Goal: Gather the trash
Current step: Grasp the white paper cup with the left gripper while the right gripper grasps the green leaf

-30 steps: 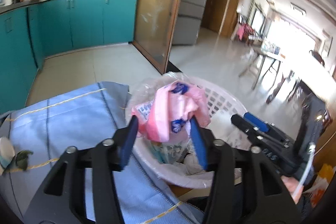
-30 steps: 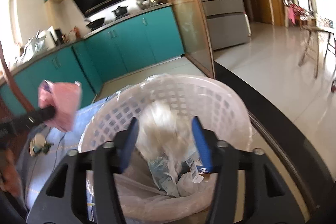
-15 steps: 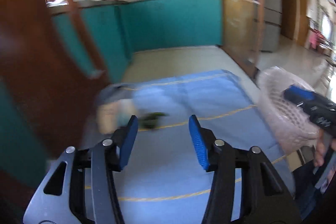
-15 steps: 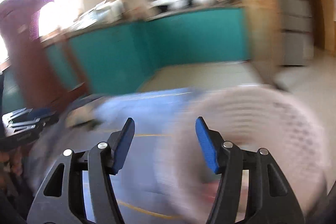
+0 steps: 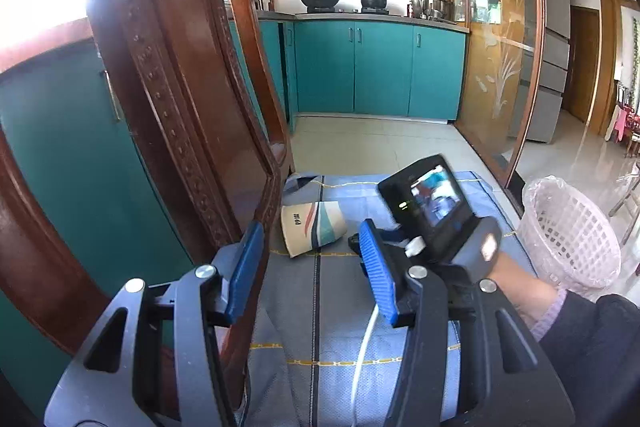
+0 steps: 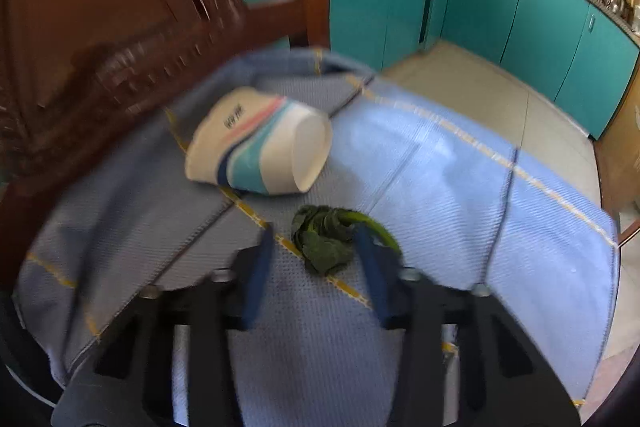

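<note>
A: Both grippers have swung away from the basket [image 5: 572, 227] and now face the blue cloth [image 6: 460, 187]

B: What lies there?

A: A crumpled dark green leaf [image 6: 320, 247], limp and wrinkled, its smooth curved stalk pointing to 4 o'clock. At 11 o'clock from it, a paper cup [image 6: 260, 143] lies on its side, long axis from 9 to 3, with a round white end towards 3; mouth or base, I cannot tell

B: The tools?

A: The right gripper [image 6: 314, 233] has just been closing, leaf between its jaws, the left pad still clear of it. The left gripper [image 5: 308, 239] stands half wide, empty, beside a carved wooden chair [image 5: 180, 87]

B: The basket?

A: White plastic lattice, bag-lined, at 3 o'clock in the left view
</note>
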